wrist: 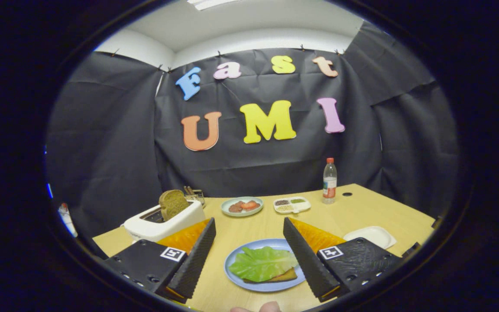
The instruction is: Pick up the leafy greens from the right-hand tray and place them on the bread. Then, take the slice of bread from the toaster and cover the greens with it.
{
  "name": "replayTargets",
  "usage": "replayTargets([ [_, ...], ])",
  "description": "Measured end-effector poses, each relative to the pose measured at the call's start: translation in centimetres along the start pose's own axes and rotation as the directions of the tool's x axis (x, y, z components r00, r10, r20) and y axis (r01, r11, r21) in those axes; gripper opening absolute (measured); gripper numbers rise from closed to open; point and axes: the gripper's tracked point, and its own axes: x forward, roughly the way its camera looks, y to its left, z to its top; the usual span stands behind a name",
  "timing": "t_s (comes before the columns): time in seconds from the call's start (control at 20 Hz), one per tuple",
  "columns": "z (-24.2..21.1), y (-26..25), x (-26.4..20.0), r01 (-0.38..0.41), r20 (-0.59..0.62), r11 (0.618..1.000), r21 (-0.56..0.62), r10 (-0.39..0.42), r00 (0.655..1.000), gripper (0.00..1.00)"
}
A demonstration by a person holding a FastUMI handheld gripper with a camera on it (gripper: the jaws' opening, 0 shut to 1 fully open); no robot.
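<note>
The claw (249, 255) hangs above the near edge of the table (353, 208), fingers spread wide and holding nothing. Between them sits the blue plate (236, 277), and on it the leafy greens (262, 263) lie across the bread (285, 276), whose corner peeks out underneath. So the first half looks done; the white tray (373, 236) toward the right edge is bare.

Next target, by the task: the slice of bread (173, 203) standing up out of the toaster (163, 223), over toward the left edge, beyond the left finger.

What could go wrong? That slice stands on edge in a slot, so a grip too low could knock the toaster's rim, and a hard squeeze might crumble it. A skewed pinch could let it swing and drop short of the plate. And setting it down carelessly could shove the greens off the bread.

The claw is level, tilted slightly downward at the plate, and fingertips of the person's hand (260, 308) show just behind it.
</note>
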Motion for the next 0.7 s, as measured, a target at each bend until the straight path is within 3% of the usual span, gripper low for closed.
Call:
replayTargets([
  [0.7, 4.2, 13.5, 5.8, -0.078, -0.015, 0.997, -0.009, 0.078, 0.997, 0.96],
])
